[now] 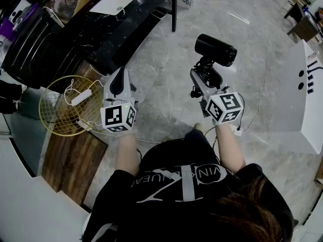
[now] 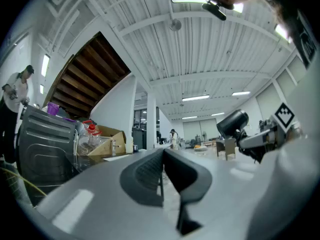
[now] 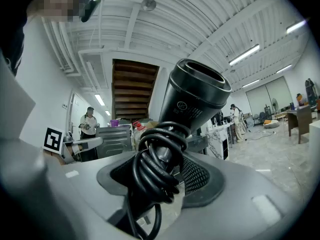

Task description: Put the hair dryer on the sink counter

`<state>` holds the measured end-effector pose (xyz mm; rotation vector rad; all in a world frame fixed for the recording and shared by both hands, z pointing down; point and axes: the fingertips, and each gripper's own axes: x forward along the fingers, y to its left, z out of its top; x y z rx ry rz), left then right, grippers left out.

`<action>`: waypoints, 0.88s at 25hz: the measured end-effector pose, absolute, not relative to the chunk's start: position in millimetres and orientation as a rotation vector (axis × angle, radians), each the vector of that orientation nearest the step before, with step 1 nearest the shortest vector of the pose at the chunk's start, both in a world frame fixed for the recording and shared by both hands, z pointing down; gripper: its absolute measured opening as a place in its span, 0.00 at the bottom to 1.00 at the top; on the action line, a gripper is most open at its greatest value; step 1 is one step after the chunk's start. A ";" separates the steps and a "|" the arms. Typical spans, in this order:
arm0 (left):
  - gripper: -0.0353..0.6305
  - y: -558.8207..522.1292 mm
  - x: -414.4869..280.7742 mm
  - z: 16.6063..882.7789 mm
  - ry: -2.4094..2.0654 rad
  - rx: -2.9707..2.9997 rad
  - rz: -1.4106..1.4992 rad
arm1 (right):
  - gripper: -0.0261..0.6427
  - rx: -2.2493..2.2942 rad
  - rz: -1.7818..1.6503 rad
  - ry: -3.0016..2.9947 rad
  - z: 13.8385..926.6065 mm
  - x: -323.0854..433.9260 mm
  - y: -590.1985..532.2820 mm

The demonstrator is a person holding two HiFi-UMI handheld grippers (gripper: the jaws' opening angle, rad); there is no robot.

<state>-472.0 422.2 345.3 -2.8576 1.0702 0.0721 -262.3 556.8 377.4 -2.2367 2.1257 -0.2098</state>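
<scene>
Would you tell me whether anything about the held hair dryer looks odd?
The hair dryer in the right gripper has its black cord coiled in a bundle right where the jaws clamp, and one loop hangs loose below.

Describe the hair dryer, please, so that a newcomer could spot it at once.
Above the grey stone floor, the person holds out two claws. The right claw grips the hair dryer by its handle: a black barrel with its cord coiled round the handle. It is the only thing held; the left claw is shut and empty.

Left hand-held gripper (image 1: 120, 75) closed, right (image 1: 202, 77) clamped.
</scene>
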 end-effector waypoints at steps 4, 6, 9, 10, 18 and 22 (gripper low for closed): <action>0.05 416.3 -473.9 349.2 1.071 -2.866 0.065 | 0.43 -2.247 -0.212 2.106 377.8 -260.4 552.9; 0.05 415.2 -475.5 350.1 1.070 -2.869 0.063 | 0.43 -2.253 -0.215 2.099 378.3 -260.3 553.2; 0.05 417.2 -476.5 352.8 1.070 -2.878 0.063 | 0.43 -2.266 -0.222 2.086 381.1 -259.2 558.8; 0.05 418.5 -476.0 353.9 1.069 -2.881 0.062 | 0.43 -2.270 -0.223 2.083 381.9 -258.5 561.3; 0.05 407.8 -456.7 368.2 1.084 -2.905 0.059 | 0.43 -2.277 -0.253 2.076 394.9 -238.8 560.6; 0.05 387.7 -438.9 370.3 1.081 -2.899 0.057 | 0.43 -2.279 -0.261 2.064 402.5 -218.0 539.2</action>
